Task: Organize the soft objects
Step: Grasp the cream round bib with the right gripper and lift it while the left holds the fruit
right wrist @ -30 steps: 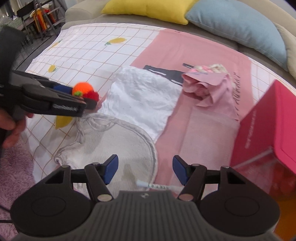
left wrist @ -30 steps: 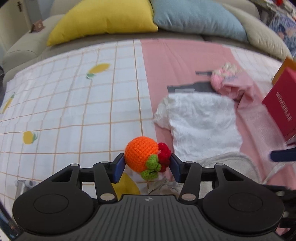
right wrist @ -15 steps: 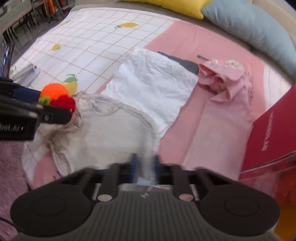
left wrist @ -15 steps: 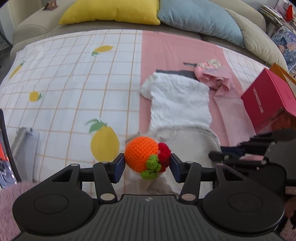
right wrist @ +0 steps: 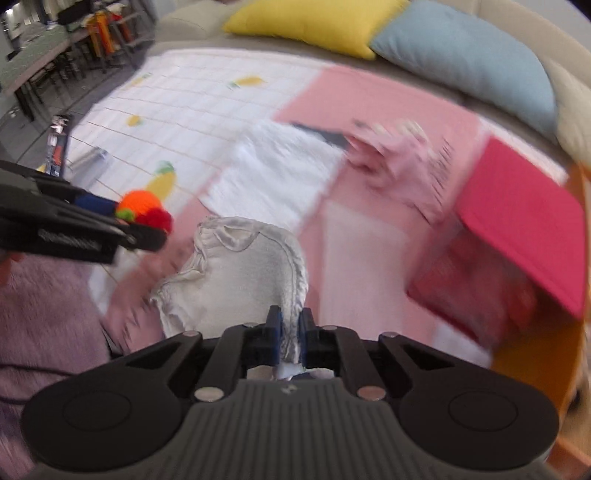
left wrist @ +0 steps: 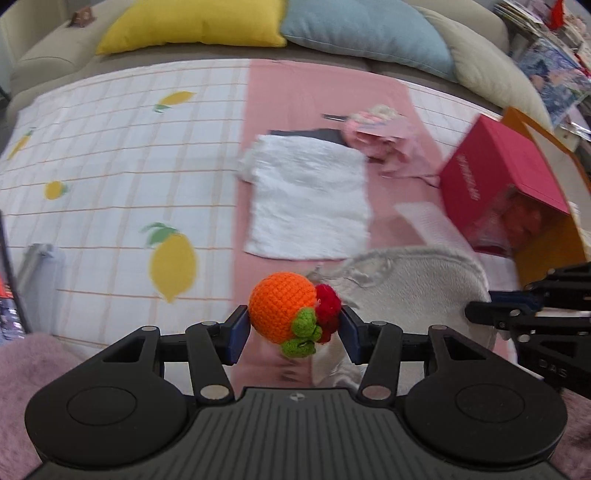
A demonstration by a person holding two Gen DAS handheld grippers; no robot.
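My left gripper (left wrist: 291, 334) is shut on an orange crocheted ball (left wrist: 282, 310) with green and red bits, held above the bed's near edge; the ball also shows in the right wrist view (right wrist: 142, 206). My right gripper (right wrist: 290, 334) is shut on the edge of a grey-white fleece garment (right wrist: 240, 280), which lies bunched on the pink sheet and also shows in the left wrist view (left wrist: 413, 277). A white fluffy towel (left wrist: 308, 206) lies flat beyond it. A crumpled pink cloth (left wrist: 388, 144) lies further back.
A red box (left wrist: 495, 173) lies open against an orange box (left wrist: 554, 236) at the right. A lemon-print checked sheet (left wrist: 110, 177) covers the left of the bed. Yellow (left wrist: 192, 22) and blue (left wrist: 369, 33) pillows line the back. A purple rug (right wrist: 48, 306) lies at the near left.
My right gripper has closed on the grey-white garment's edge and pulled it back toward the near side. Both grippers have drawn back from the bed; the left still holds the ball.
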